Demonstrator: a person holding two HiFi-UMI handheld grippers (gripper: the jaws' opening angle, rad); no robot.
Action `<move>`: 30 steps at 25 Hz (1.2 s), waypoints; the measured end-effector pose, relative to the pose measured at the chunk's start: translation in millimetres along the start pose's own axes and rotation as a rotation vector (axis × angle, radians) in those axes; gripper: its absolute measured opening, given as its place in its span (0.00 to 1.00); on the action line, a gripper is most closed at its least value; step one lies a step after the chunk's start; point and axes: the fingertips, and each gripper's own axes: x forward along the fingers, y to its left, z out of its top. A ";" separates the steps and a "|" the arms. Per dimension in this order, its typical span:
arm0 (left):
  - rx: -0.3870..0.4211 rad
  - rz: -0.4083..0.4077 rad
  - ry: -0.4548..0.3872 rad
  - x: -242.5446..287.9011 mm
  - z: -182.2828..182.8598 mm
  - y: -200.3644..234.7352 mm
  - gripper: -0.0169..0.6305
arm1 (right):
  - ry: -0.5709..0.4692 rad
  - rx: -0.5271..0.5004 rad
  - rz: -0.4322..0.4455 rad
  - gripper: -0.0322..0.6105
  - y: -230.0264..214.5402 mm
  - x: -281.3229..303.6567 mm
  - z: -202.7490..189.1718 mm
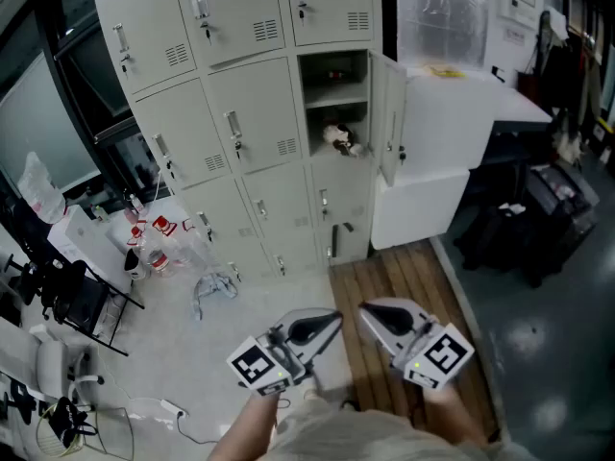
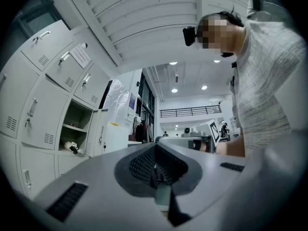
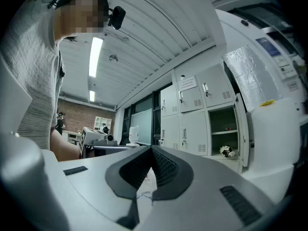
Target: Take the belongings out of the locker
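A small white-and-dark bundle [image 1: 343,138] lies on the lower shelf of the open locker [image 1: 389,113]. Its long side runs across the shelf, but it is too small to tell what it is. A dark item [image 1: 336,73] on the upper shelf is dimmer still. Both sit well apart from the left gripper [image 1: 332,317] and right gripper [image 1: 365,308], each with jaws closed together on nothing.

The left gripper [image 1: 322,323] and right gripper [image 1: 373,317] sit side by side, well short of the open locker [image 1: 336,104], their noses pointing toward it. The left jaws are pressed together on nothing. The right jaws seem to meet at the tips, also empty.
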 end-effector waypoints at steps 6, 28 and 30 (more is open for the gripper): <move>0.003 -0.009 0.001 7.4 -3.8 1.4 0.03 | -0.015 0.008 0.002 0.05 -4.8 -2.3 1.8; -0.014 0.007 -0.014 11.7 -5.2 74.1 0.03 | -0.036 0.081 0.027 0.05 -47.2 56.2 -7.0; -0.018 0.011 -0.021 10.4 -7.5 91.9 0.03 | -0.038 0.082 0.021 0.05 -57.5 69.2 -10.2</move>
